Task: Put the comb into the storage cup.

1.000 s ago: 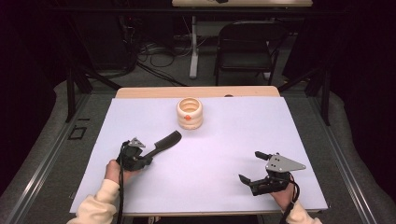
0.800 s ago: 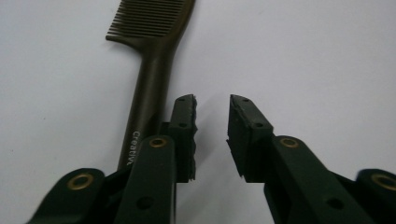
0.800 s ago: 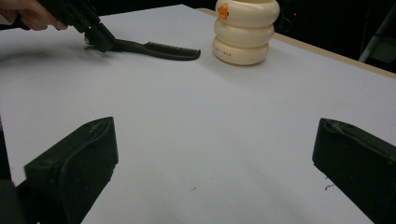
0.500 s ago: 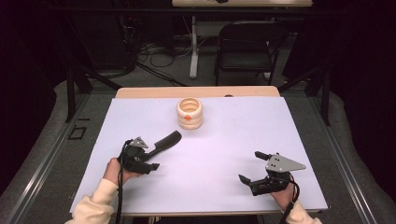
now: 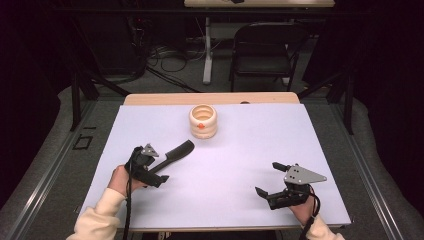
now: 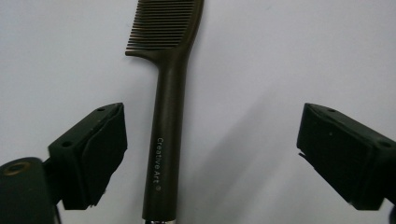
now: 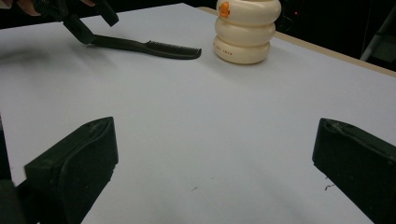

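Now left gripper fingers just opened wide, comb between, untouched; right gripper fingers wide, empty.

You get a brightly and evenly lit white table sheet, while everything around the sheet sinks into near black. On the sheet, the comb throws a soft shadow to one side; its handle lettering is sharp, its teeth slightly soft, the picture grainy
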Tool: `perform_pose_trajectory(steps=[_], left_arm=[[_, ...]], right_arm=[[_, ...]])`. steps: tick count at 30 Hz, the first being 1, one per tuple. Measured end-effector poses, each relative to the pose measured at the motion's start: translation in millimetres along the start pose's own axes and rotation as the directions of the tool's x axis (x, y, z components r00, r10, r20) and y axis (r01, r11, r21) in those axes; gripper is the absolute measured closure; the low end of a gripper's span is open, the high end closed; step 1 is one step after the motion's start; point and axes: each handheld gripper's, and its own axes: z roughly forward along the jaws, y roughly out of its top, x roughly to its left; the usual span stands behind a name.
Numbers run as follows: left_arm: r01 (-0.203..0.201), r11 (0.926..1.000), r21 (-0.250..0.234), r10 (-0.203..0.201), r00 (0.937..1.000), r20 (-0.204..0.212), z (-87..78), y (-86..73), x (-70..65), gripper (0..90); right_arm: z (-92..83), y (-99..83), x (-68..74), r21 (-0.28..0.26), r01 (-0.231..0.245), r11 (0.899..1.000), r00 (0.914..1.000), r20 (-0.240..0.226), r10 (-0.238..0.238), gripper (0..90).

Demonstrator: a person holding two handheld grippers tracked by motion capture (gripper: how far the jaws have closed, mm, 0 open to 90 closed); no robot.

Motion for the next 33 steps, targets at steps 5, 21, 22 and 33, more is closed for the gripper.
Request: perform_pose_trajectory(steps=[5,21,22,33], left_arm=[[-0.010,0.9997,0.020,0.011,0.9999,-0.013,1.5,1.7,4.2,4.1],[-0.014,0.9989,0.045,0.014,0.9999,-0.006,8.4,8.9,22.7,0.0],[-0.018,0.9985,0.052,0.019,0.9998,-0.005,9.2,10.0,23.5,0.0],[-0.055,0.9889,0.138,0.060,0.9977,-0.030,17.4,15.6,29.5,15.7]], right_arm=[[0.4,0.2,0.2,0.000,0.006,1.000,1.0000,-0.001,-0.006,0.0],[1.7,0.1,0.1,0.002,0.002,1.000,1.0000,-0.003,-0.002,0.0],[1.8,0.1,-0.1,0.002,0.003,1.000,1.0000,-0.002,-0.003,0.0],[3.1,-0.1,-0.6,0.008,-0.001,1.000,1.0000,-0.008,0.001,0.0]])
